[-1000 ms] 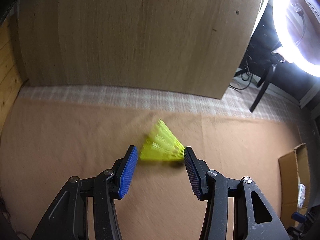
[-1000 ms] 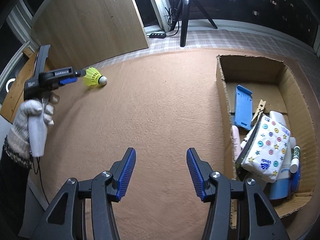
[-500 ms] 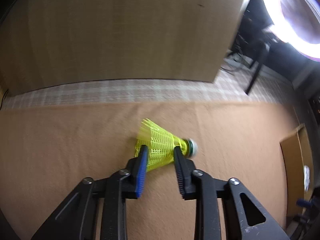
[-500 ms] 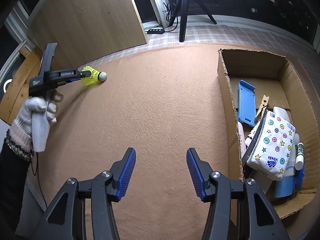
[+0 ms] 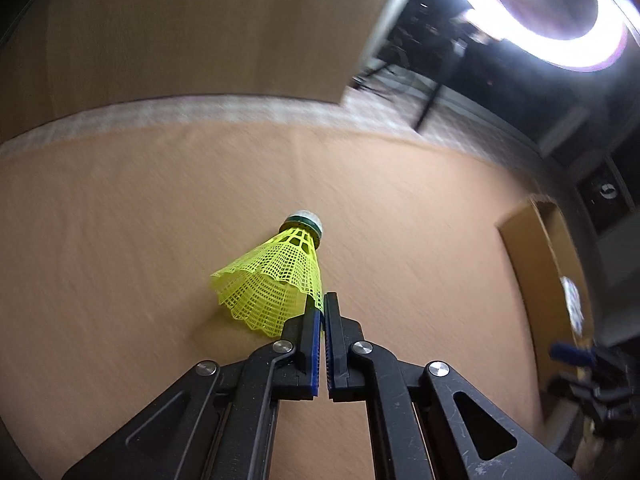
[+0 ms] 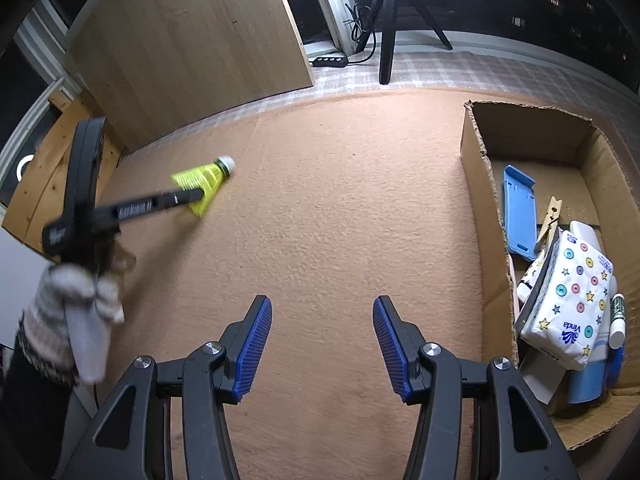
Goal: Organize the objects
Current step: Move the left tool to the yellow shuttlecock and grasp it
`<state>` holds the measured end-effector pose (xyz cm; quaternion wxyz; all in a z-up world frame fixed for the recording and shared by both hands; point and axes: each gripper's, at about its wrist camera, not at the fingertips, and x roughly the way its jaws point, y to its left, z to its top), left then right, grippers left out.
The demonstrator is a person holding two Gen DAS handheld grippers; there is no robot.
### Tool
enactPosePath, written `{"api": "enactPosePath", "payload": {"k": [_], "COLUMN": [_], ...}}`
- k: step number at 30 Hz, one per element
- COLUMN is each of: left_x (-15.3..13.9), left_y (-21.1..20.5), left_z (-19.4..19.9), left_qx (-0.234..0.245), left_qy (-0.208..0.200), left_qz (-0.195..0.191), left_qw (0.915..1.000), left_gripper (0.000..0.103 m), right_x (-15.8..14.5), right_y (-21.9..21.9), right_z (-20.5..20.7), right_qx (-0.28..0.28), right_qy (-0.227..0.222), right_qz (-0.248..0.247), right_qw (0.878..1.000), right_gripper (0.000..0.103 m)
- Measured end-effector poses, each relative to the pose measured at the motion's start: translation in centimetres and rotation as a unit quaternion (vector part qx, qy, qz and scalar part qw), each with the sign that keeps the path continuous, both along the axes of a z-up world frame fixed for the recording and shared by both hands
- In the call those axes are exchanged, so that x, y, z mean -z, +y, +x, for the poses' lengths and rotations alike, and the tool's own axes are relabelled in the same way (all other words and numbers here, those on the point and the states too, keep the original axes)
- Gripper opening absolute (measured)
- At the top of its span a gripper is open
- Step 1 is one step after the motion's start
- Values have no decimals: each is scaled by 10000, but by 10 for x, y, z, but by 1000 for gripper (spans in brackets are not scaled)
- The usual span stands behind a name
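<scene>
Blue-padded right gripper (image 6: 322, 344) sat at the bottom centre of its frame, jaws spread wide and holding nothing, above the tan carpet (image 6: 340, 220). Yellow mesh shuttlecock (image 5: 276, 280), one item, appeared mid-frame in the left wrist view, the left gripper (image 5: 321, 314) pinched nearly closed on the edge of its skirt, cork tip pointing away; in the right wrist view it showed at centre left. Cardboard box (image 6: 472, 168) occupied the right side, containing a blue holder (image 6: 519, 212), a clothespin (image 6: 550, 220) and a tissue pack (image 6: 568, 300); wooden board (image 6: 192, 40) stood upper left.
</scene>
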<state>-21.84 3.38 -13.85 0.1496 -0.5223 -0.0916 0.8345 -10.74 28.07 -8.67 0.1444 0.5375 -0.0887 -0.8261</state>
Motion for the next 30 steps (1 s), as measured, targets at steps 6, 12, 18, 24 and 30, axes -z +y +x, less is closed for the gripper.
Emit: {"api": "enactPosePath", "payload": {"k": [6,12,18,24,30], "left_x": [2,1,5,9,10], "left_y": [33,64,70,54,54], "left_z": [51,95,122,122,110], "left_qx": [367,828,1035,708,748], "left_qy": [-142,-217,-346,-479,-409], "left_qz": [254,238,179,190,228], "left_qw": [9989,9961,9939,9962,9961], "left_gripper": [1,1,2,41,41], "right_x": [5,12,21,36,47], "right_y": [-2,-8,-20,-35,-42], "right_z": [1,0,-4,-10,-14], "right_qx": [-27,-139,-312,-448,-388], "right_qy": [-48,-137,-297,-549,-758], "right_qz": [-162,-273,-355,-670,-904], "right_qw": [9999,9994,9984,9952,9923], "right_gripper": [49,49,49,49,48]}}
